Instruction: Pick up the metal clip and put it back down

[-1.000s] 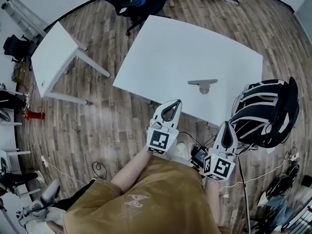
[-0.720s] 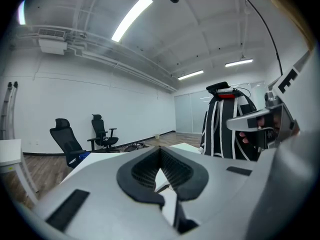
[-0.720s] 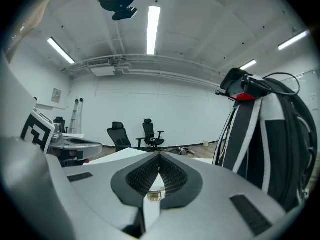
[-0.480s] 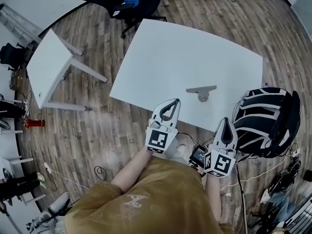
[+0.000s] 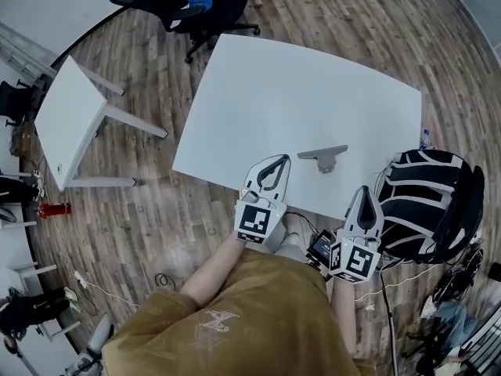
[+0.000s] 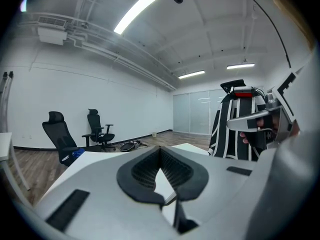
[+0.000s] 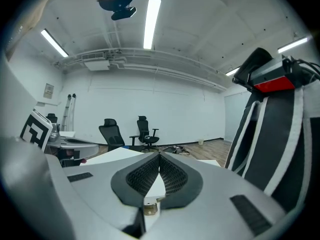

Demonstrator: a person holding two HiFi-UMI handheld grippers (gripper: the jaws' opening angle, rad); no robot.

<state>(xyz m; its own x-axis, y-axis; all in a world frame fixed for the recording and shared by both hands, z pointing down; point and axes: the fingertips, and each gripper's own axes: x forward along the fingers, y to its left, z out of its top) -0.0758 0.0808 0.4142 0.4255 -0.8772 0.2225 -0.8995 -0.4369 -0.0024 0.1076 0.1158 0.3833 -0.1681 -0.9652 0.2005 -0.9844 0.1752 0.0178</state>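
Grey metal, flat and roughly T-shaped, one clip (image 5: 322, 157) lay on the table (image 5: 313, 84), close to the near edge. It sat ahead of the two grippers and between their lines, apart from both.

Two tables stood on the plank wood floor (image 5: 156, 202). Both were white and smooth: the large one bearing the clip, and a small table (image 5: 66, 112) well off to the left.

The left gripper (image 5: 282, 160) reached just over the near edge of the table. Its white shells curved into a loop and its jaws were pressed together, empty. The right gripper (image 5: 365, 191) hung short of that edge, beside the striped chair (image 5: 427, 202), jaws likewise pressed together on nothing. In each gripper view the black ribbed pads (image 6: 145, 171) met at the tips and bowed apart behind them, leaving a narrow teardrop gap. Two cubes (image 5: 254, 222) with black-and-white square markers sat one at the rear of each gripper.

Two black office chairs (image 7: 111, 131) stood by the far wall in the gripper views. The striped chair, banded black and white, stood at the table's right corner. An ochre shirt (image 5: 235, 319) covered the person's shoulders at the bottom of the head view.
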